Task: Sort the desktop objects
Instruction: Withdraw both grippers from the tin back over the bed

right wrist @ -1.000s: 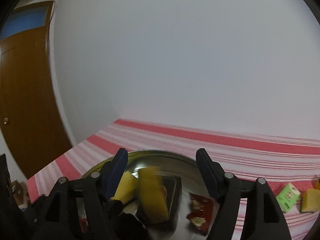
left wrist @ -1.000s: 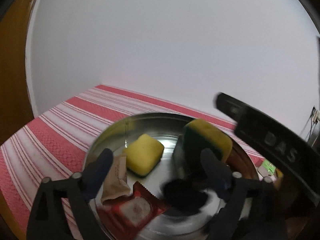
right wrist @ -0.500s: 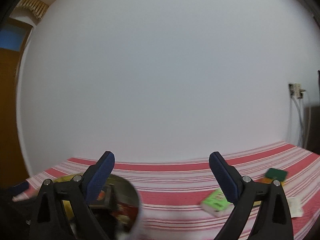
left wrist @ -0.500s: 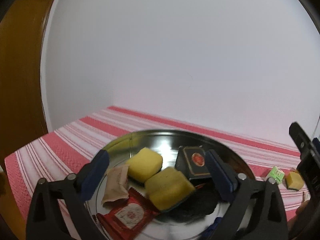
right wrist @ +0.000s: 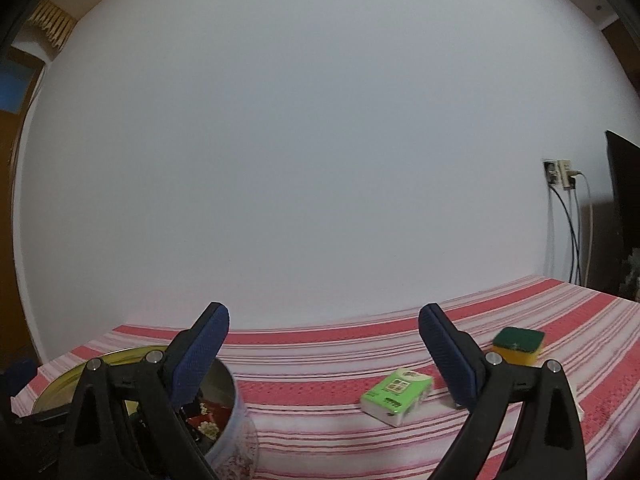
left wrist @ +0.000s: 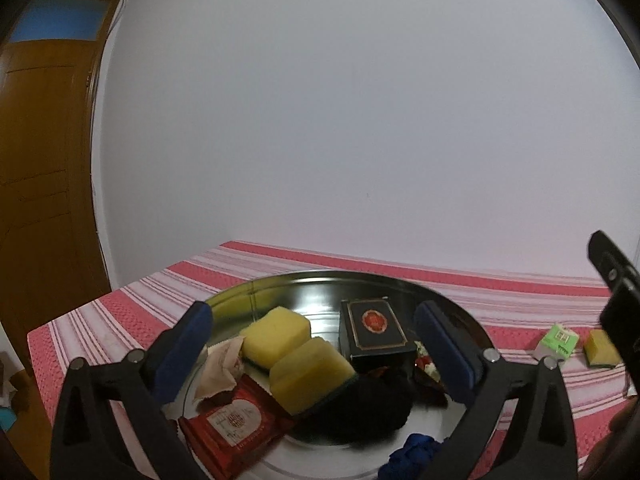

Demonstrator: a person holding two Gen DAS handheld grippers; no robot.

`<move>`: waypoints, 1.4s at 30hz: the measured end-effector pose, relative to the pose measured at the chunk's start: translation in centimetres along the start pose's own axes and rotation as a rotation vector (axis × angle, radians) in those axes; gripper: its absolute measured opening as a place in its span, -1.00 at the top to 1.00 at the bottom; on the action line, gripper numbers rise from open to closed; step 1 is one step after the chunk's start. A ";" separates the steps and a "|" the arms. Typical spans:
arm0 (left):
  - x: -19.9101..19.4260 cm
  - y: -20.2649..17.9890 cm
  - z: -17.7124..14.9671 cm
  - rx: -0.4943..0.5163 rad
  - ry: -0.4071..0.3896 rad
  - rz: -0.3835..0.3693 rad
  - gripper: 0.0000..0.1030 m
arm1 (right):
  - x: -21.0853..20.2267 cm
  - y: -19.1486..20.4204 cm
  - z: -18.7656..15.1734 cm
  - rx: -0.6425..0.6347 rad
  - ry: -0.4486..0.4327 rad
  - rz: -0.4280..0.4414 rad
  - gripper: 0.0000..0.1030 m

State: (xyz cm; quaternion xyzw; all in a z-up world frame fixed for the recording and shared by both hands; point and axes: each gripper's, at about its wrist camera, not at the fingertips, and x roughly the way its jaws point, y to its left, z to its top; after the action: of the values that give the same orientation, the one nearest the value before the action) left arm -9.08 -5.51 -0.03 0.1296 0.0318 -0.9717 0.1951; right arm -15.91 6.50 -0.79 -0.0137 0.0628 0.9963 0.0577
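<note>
A round metal tray (left wrist: 256,292) sits on the striped cloth and holds two yellow sponges (left wrist: 276,334) (left wrist: 310,372), a dark box (left wrist: 374,330), a red packet (left wrist: 234,426), a beige wrapper (left wrist: 220,366) and a black lump (left wrist: 360,404). My left gripper (left wrist: 316,356) is open and empty over the tray. My right gripper (right wrist: 324,354) is open and empty above the cloth, right of the tray (right wrist: 116,354). A green tissue pack (right wrist: 396,394) and a green-topped yellow sponge (right wrist: 518,344) lie ahead of it; both also show in the left wrist view, the pack (left wrist: 558,340) and the sponge (left wrist: 600,348).
A red and white striped cloth (right wrist: 320,420) covers the table against a white wall. A wooden door (left wrist: 36,200) stands at the left. A wall socket with cables (right wrist: 562,176) and a dark object (right wrist: 624,216) are at the right. Something blue (left wrist: 412,454) lies at the tray's near rim.
The second yellow sponge, in the air above the tray a second ago, now lies in it. My right gripper has swung right, away from the tray, toward the tissue pack. My left gripper stays open.
</note>
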 end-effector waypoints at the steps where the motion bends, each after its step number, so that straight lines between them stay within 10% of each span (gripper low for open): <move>1: -0.1 -0.1 -0.1 -0.001 0.006 -0.002 -0.99 | -0.2 -0.1 -0.1 -0.004 0.001 -0.016 -0.90; 25: -2.7 -4.8 -0.8 0.123 0.003 -0.106 -0.99 | -4.4 -9.5 2.6 -0.005 -0.087 -0.257 -0.89; 42: -4.7 -14.4 -2.3 0.405 0.034 -0.321 -0.99 | -3.6 -24.1 3.0 0.105 0.137 -0.403 -0.89</move>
State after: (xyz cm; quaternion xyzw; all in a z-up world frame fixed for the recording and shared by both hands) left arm -9.90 9.80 -0.87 0.1756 -0.1401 -0.9744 0.0079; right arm -9.59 30.18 -0.70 -0.0907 0.1145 0.9567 0.2519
